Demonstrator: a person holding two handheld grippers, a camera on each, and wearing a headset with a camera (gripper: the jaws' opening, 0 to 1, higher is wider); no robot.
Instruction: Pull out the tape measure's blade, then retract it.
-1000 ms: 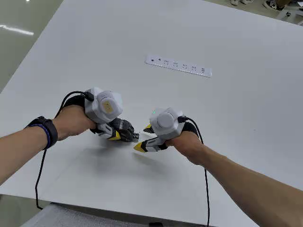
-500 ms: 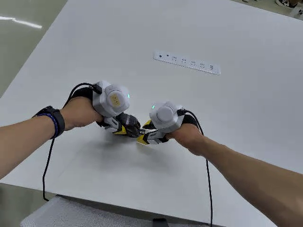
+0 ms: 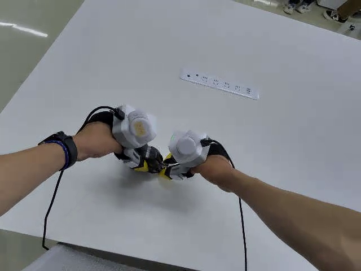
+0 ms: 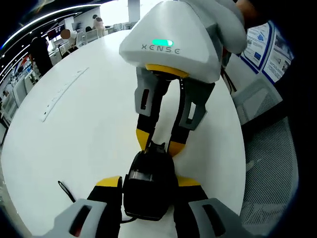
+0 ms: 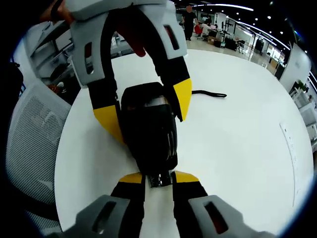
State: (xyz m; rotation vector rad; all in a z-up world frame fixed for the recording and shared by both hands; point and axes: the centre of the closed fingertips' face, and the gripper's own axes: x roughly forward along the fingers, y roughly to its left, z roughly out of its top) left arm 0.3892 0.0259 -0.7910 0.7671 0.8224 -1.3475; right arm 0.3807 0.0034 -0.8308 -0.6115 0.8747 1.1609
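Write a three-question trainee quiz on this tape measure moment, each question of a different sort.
1. True or false: the left gripper clamps the black tape measure by its case.
2. Pick one. The right gripper pinches: A) the blade hook at the case's mouth; B) a screwdriver; C) a cable.
3. Fill in: beyond both grippers, a white ___ lies on the table.
Key: 1 true; 2 A; 3 power strip.
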